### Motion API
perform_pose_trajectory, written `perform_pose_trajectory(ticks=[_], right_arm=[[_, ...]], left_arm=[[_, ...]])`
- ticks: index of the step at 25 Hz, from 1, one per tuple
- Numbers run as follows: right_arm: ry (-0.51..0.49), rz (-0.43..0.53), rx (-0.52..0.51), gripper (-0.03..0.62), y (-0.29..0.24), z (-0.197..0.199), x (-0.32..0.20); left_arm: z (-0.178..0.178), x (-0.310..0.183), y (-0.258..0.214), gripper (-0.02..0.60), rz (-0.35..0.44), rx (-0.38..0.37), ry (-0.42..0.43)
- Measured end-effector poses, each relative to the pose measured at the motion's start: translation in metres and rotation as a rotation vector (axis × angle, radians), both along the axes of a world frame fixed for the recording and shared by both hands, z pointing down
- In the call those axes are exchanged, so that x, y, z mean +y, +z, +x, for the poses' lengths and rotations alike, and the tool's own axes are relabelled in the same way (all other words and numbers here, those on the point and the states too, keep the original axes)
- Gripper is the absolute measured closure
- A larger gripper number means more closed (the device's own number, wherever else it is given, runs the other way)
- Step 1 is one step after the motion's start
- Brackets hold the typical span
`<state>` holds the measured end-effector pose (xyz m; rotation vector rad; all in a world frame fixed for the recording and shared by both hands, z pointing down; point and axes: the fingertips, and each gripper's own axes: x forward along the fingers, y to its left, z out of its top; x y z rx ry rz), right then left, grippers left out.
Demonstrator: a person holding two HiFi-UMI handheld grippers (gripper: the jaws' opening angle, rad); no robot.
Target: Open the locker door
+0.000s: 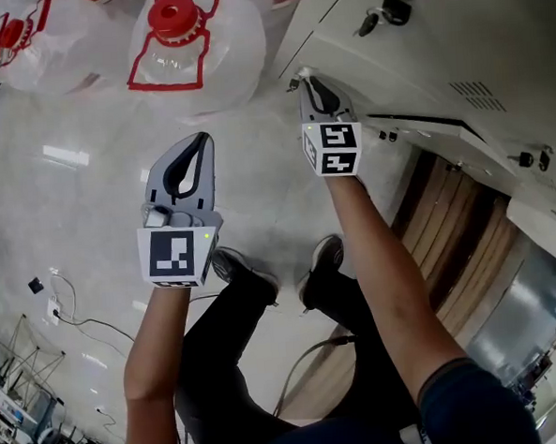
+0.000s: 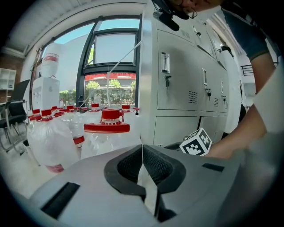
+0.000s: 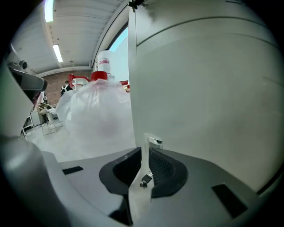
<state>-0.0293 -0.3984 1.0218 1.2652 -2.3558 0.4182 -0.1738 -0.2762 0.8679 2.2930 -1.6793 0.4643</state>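
— Where is the locker door [image 3: 199,97] now, do you see it?
— Directly in front of the right gripper [image 1: 308,83]. Its jaws are clenched on the metal handle [image 3: 154,142] of the door, and the small key [image 3: 143,179] hangs just under the pinch. I think it grips there because the handle is the only part that stands out from the flat sheet.
— And the left gripper [image 1: 201,141]?
— Its jaws are pressed together on nothing. It is held well away from the door, over the floor [image 1: 70,201]. In my judgement it waits there so that the door has a free way.
— Has the door room to swing?
— The door looks not yet swung out. Its vertical edge is just beside the handle. Past that edge stands a big water jug [image 1: 195,52], near the door but apart from it. Toward the person the floor is open, and only the person's shoes [image 1: 253,272] are close. The pull should come back slowly, I would say.
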Motion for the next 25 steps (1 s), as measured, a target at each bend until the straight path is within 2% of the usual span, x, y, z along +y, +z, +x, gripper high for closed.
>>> perform_pose_trajectory(ticks=[7, 16, 20, 25], right_arm=[[0.045, 0.045, 0.025, 0.556, 0.023, -0.011, -0.024], [0.162, 0.048, 0.031, 0.554, 0.028, -0.015, -0.034], [0.108, 0.054, 0.063, 0.556, 0.026, -0.013, -0.021], [0.026, 0.009, 0.05, 0.556, 0.024, -0.014, 0.05]], left_arm=[[0.007, -0.01, 0.029, 0.563, -0.025, 0.033, 0.014], [0.001, 0.003, 0.033, 0.563, -0.046, 0.036, 0.013], [-0.003, 0.006, 0.033, 0.563, -0.05, 0.031, 0.005], [-0.002, 0.016, 0.04, 0.563, -0.057, -0.002, 0.018]])
